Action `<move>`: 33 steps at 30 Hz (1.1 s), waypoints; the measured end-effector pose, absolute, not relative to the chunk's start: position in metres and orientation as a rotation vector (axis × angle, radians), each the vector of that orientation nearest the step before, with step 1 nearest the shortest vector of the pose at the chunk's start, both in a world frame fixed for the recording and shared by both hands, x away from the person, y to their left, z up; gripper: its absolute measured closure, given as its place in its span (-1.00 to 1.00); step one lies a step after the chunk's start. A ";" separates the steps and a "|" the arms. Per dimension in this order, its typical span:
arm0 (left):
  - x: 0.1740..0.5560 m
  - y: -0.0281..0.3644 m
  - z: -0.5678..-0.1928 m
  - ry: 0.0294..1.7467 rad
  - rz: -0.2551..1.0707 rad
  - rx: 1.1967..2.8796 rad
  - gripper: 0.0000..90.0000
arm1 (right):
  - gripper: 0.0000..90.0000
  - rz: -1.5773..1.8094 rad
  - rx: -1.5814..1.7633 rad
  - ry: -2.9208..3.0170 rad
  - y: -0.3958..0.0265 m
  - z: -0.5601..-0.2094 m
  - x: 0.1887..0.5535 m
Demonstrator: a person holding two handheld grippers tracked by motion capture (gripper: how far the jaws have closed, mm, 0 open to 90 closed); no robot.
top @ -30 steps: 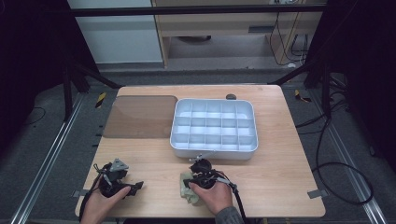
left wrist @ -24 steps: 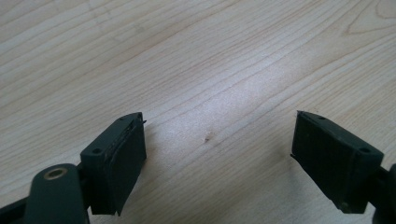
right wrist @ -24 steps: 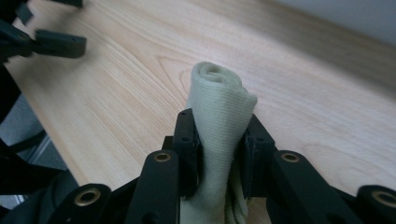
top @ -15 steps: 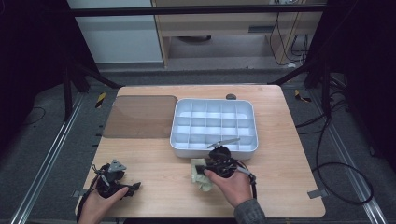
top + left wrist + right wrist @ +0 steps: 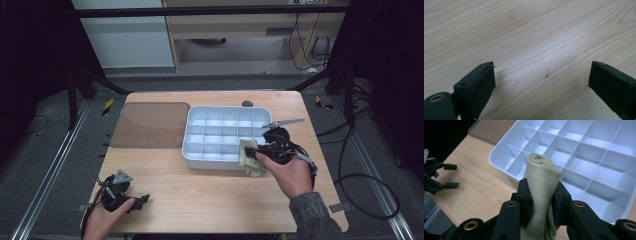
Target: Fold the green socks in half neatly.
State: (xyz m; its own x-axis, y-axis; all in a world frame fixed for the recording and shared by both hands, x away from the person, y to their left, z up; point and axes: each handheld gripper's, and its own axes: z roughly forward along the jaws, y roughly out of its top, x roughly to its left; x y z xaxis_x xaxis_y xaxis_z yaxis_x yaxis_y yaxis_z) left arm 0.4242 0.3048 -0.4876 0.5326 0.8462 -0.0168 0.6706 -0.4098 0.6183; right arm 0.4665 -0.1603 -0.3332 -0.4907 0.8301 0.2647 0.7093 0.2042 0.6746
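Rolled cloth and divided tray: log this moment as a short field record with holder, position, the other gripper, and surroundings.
held item: rolled beige cloth
holder: right gripper, jaws clamped on the roll's sides
position: above the near edge of the white divided tray
tray contents: compartments in sight are empty
left gripper: jaws wide apart, just been opening, nothing between them, over bare wooden table
other: brown translucent lid lies flat to the tray's left
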 end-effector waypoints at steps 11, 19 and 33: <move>0.427 0.318 -0.484 1.220 0.466 2.162 -0.91 | 0.60 1.128 1.564 2.226 -0.197 -0.319 0.489; 0.428 0.323 -0.484 1.234 0.482 2.127 -0.89 | 0.60 1.110 1.589 2.164 -0.208 -0.312 0.512; 0.441 0.337 -0.489 1.282 0.514 2.083 -0.89 | 0.60 0.911 1.539 2.121 -0.201 -0.317 0.534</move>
State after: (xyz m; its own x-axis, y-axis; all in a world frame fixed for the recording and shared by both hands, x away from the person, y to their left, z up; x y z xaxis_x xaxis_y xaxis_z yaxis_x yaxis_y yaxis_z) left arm 0.4411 0.3370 -0.4886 0.4500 0.8930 0.0017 0.6467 -0.3273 0.6889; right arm 0.5339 -0.2010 -0.3174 -0.3387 0.9377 0.0773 0.7020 0.1971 0.6844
